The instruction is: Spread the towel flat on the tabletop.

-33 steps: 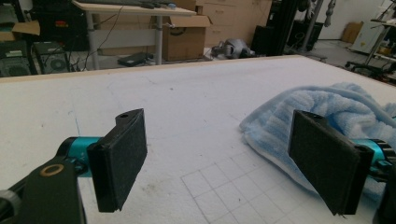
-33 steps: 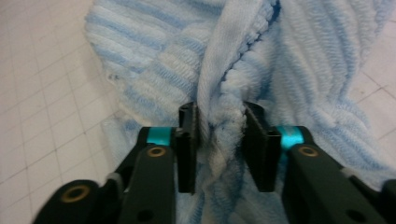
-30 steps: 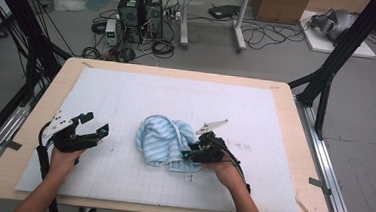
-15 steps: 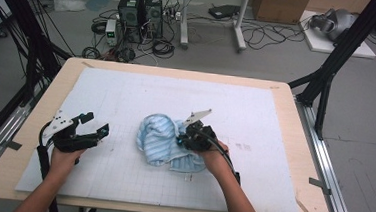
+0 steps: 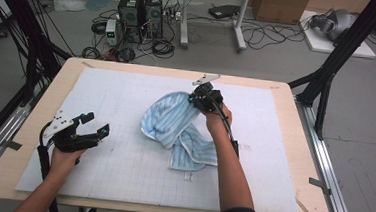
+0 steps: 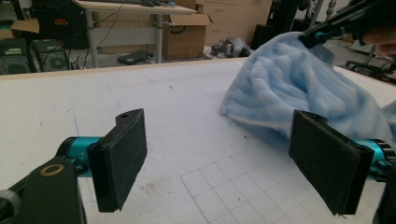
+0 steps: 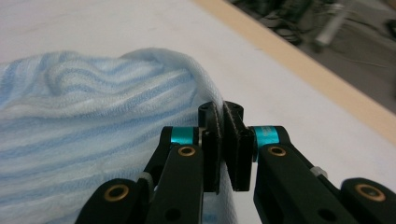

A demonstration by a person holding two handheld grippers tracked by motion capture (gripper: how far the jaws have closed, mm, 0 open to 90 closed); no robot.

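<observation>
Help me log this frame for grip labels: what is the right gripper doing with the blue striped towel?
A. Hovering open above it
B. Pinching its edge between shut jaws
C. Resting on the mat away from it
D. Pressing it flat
B: the right gripper has its jaws closed on the edge of the towel, lifting that part off the mat.

A white gridded mat (image 5: 121,166) covers the wooden table (image 5: 296,101). Beyond the table's far edge, two computer towers (image 5: 141,7), tangled cables (image 5: 261,36) and a cardboard box (image 5: 278,6) sit on the floor.
</observation>
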